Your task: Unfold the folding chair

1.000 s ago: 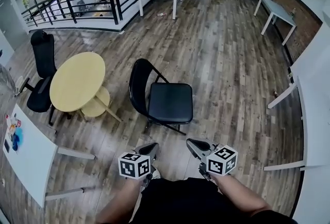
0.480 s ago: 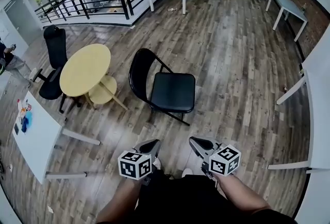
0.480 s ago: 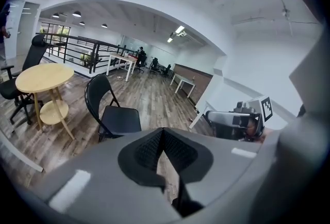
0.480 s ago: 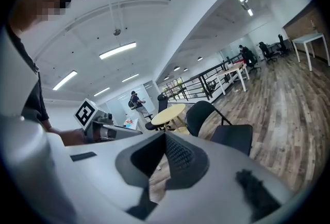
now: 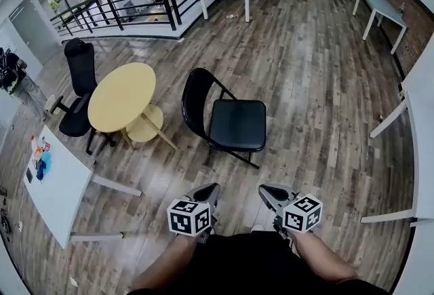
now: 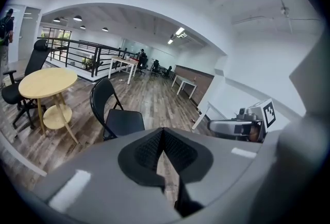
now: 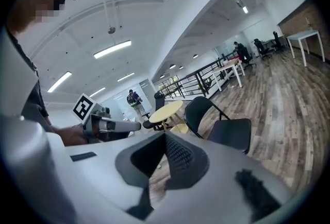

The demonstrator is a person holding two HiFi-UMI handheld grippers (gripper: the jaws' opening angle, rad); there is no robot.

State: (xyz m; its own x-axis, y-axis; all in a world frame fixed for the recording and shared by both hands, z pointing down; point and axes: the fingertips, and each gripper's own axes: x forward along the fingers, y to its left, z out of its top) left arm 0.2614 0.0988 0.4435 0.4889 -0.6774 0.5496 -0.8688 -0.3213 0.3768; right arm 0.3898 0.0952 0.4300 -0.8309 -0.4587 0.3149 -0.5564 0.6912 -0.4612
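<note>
Folding chair (image 5: pixel 230 121) stands opened out on the wooden floor (image 5: pixel 319 83), near the middle of the head view, just beside a round yellow table (image 5: pixel 123 97) on its left and well apart from both tongs. Its black seat lies flat and reaches toward the right of that view. The looped backrest rises upright at the seat's left edge, on the side nearest the table, so the chair faces right. One thin front leg slants out below the seat. The other legs are mostly hidden under the seat and cannot be followed.

In the two gripper views the chair's lower frame is cut off behind the grey bodies of the tongs, and only the backrest and seat show.

Left tongs (image 5: pixel 207 195) and right tongs (image 5: pixel 271 193) are held low in front of the person, side by side. Each pair is closed with its ribbed pads meeting at the tip and nothing between them. The person's dark clothing covers the bottom edge of the head view.
</note>
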